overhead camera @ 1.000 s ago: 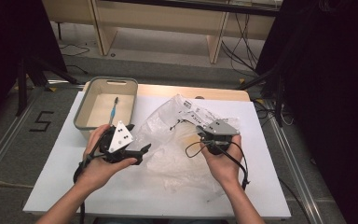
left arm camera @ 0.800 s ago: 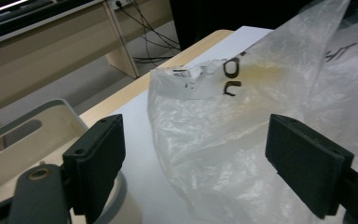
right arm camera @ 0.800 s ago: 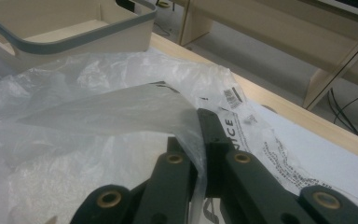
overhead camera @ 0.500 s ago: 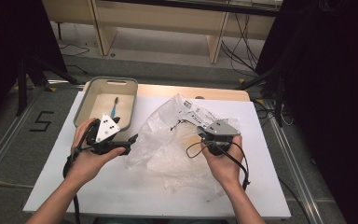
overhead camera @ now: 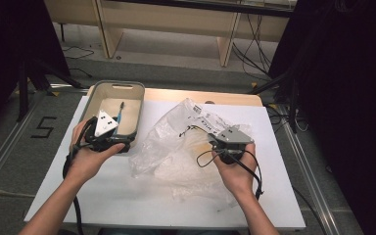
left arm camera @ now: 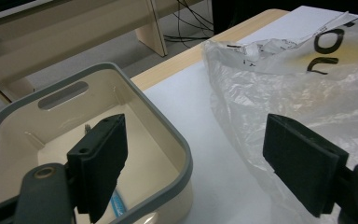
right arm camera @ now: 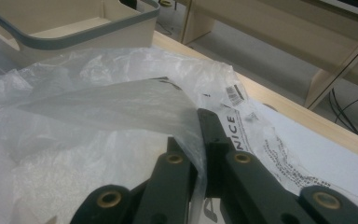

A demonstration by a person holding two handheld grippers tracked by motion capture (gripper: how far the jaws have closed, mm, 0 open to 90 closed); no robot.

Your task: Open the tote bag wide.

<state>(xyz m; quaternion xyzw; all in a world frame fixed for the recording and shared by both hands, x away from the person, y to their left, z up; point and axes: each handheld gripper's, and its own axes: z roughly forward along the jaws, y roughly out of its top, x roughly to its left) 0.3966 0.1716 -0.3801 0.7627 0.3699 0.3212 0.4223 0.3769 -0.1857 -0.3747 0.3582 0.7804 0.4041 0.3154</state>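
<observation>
White worktop [overhead camera: 127, 196] carries a grey-rimmed tub [overhead camera: 136, 98] at its far left. Beside the tub lies a crumpled plastic bag [overhead camera: 176, 147]. Right gripper [right arm camera: 200, 135] pinches the bag's film. Left gripper [left arm camera: 196, 158], jaws spread, hovers over the tub's near rim.

bin [overhead camera: 136, 105]: on table [overhead camera: 127, 196], rear left | toothbrush [overhead camera: 120, 111]: inside bin | plastic bag [overhead camera: 176, 152]: on table, right of bin, just beside it | left gripper [overhead camera: 120, 143]: at bin's near wall | right gripper [overhead camera: 214, 147]: on bag's right part
</observation>
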